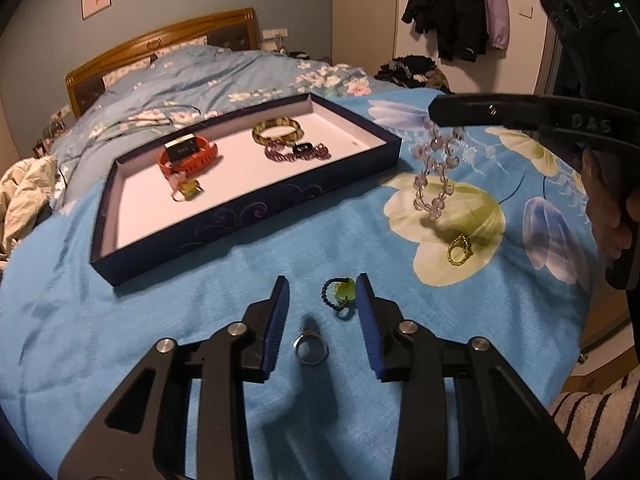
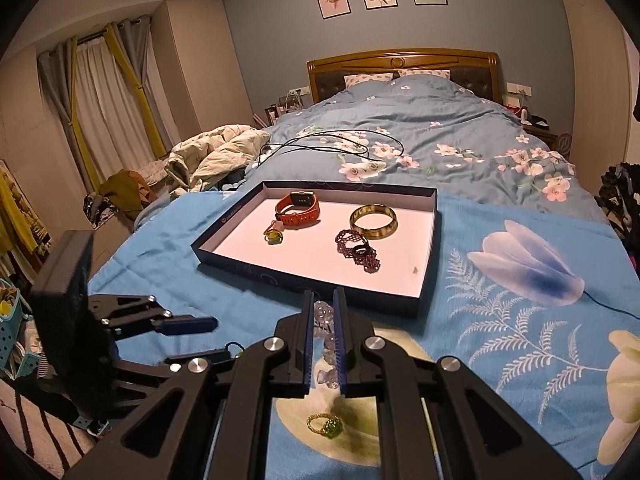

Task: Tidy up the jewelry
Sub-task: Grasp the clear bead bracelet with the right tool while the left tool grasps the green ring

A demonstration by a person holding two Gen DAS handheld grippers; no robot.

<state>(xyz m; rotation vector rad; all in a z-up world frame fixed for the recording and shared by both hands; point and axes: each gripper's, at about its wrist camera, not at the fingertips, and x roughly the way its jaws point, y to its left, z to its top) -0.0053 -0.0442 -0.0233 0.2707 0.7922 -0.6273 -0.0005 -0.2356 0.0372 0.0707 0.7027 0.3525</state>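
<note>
1. Your tray [image 2: 430, 240] sits on the blue blanket [image 2: 500, 344] on the bed, and it already holds a red watch [image 2: 298, 208], a gold bangle [image 2: 374, 222], a purple beaded piece [image 2: 358, 254] with a small dark ring on it, and a green-stone ring [image 2: 274, 236]. That part looks done.

2. Your right gripper [image 2: 323, 312] is clamped narrow on the clear bead bracelet [image 1: 436, 168]. In the left wrist view the bracelet hangs free from its fingers, clear of the blanket, off the tray's right end. It is lifted but not yet over the tray.

3. Your left gripper [image 1: 322, 294] is partly open, with nothing pressed between the pads. Its tips flank a green bead ring [image 1: 340, 294] with a dark band, which lies on the blanket close to the right-hand pad. I judge that ring to be its target, and it is not yet gripped.

4. A silver ring [image 1: 311, 350] lies on the blanket between the left gripper's fingers, nearer the camera than the green one.

5. A gold ring [image 2: 324, 426] lies on the pale flower print, right of the left gripper and below the hanging bracelet.

6. Left to do, as I judge it: set the bracelet in the tray, then bring over the three rings on the blanket. Roughly half the pieces are in.
</note>
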